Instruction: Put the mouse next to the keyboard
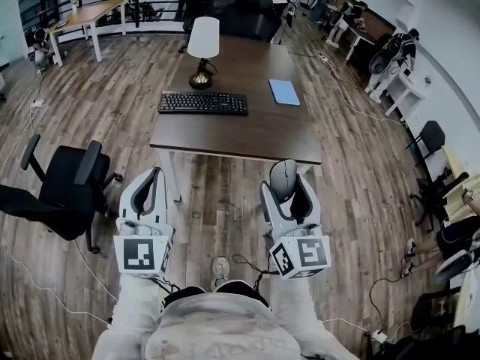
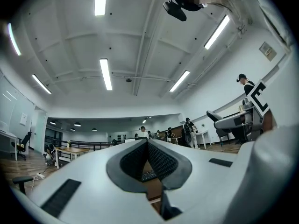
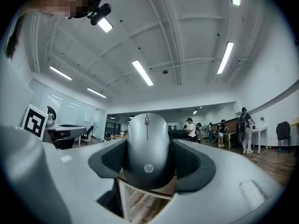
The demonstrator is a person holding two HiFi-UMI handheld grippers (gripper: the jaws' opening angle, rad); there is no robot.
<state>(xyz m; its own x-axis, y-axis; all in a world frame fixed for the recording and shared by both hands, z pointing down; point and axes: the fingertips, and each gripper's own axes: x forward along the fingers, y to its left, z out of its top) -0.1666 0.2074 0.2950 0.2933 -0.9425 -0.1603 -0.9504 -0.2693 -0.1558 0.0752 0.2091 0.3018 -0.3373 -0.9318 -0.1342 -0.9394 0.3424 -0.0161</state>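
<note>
right tongs (image 1: 286, 192) clamped on mouse (image 1: 283, 174) | left tongs (image 1: 152, 182) together, empty | mouse is best set flat beside keyboard (image 1: 202, 103), ahead-left, on table (image 1: 255, 135)

The left tool (image 2: 148, 143), jaws together with nothing between, sits below ceiling lights (image 2: 106, 73).

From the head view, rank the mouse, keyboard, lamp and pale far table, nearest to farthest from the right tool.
1. Mouse, held in the right tool.
2. Keyboard, desk's left front.
3. Lamp, just behind the keyboard.
4. Pale table, far left across the room.
</note>
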